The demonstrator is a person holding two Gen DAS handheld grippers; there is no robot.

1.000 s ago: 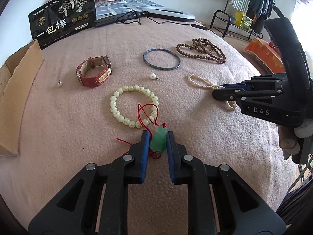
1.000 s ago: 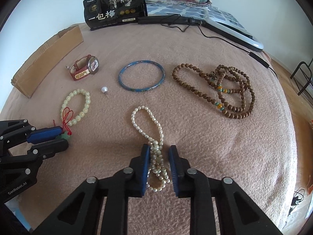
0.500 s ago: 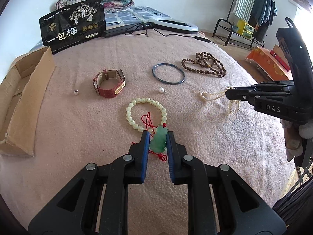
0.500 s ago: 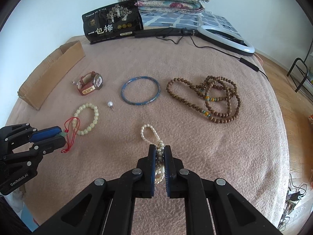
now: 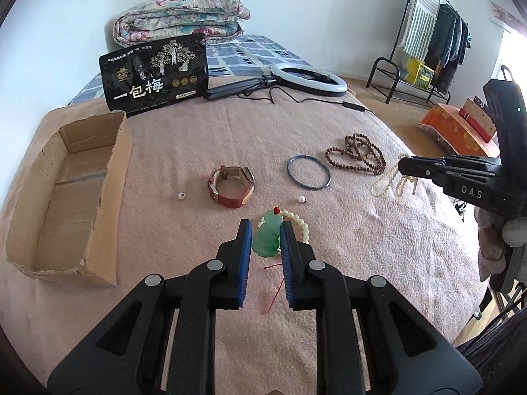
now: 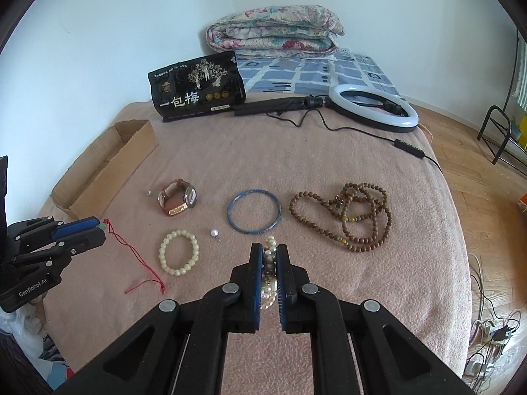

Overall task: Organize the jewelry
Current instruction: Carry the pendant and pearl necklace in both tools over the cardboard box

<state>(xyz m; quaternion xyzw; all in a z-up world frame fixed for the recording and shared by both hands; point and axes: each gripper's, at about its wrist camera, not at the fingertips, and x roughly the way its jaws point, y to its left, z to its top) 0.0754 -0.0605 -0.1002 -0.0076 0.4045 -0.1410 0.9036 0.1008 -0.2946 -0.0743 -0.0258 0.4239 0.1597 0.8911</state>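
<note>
Jewelry is what I am clearing off this pink blanket [image 6: 329, 164], and I hold two pieces at once. My left gripper [image 5: 265, 240] pinches the green jade pendant [image 5: 267, 237] between its blue pads, its red cord [image 6: 138, 256] trailing down to the blanket below and a little ahead of the fingertips. That cord is my first worry: it lies close to the pale bead bracelet [image 6: 179, 252], and if the two snag, the bracelet drags along or the smooth pendant twists out of the pads. My right gripper [image 6: 270, 273] is pressed together on the pearl strand [image 6: 268, 263], which bunches between the pads and hangs in loops below. I cannot quite tell how many loops are truly caught, so some may slide free if I swing fast.

Just ahead of the right fingertips lie a loose pearl stud [image 6: 214, 232] and the blue bangle [image 6: 254, 211]; dangling pearls could knock the stud rolling. Further off to the right sits the brown bead necklace [image 6: 346, 217], and to the left the red-strapped watch [image 6: 177, 197] with a second small stud [image 6: 148, 193]. Farthest left is the cardboard box [image 5: 66, 197], likely my drop point, whose near wall either load could catch on.
</note>
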